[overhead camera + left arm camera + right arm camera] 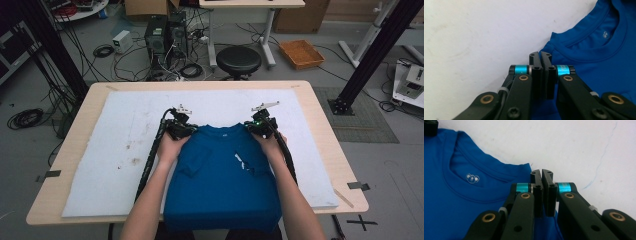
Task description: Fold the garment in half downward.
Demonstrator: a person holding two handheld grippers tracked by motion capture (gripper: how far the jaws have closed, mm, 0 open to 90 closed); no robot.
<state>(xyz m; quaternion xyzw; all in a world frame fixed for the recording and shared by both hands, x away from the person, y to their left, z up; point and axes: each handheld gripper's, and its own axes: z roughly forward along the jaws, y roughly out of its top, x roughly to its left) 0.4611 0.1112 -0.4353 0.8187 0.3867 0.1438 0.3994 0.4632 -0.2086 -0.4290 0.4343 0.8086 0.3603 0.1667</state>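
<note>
A person stands at a wooden table (320,145) topped w/ a white mat (125,140), a two-jaw gripper in each hand. A blue T-shirt (220,175) lies on the mat in front of them, collar (221,128) toward the far side, hem hanging over the near edge of the table. Both sleeves look folded inward onto the body; a small white mark or tag shows near the right one.

The left gripper (181,127) sits at the shirt's left shoulder corner, the right gripper (260,125) at the right shoulder corner. In the left gripper view the left gripper (540,55) has its jaws pressed together, blue fabric beneath and beside them at the shoulder; whether cloth is pinched between the tips isn't clear. The right gripper view shows the same: the right gripper (541,173) has its jaws together at the shoulder edge, fabric below, grip on cloth not confirmable. A small round logo (472,178) sits inside the collar.

Handling, as a judgement: thin knit, light, very soft, no stiffness. It'll sag and drape when lifted, and folded sleeves may slip open. Not fragile, not slippery on the mat. Best hold is probably the two shoulder corners by the collar seam, where layers are thicker, w/ both sides raised evenly so the body hangs straight.
</note>
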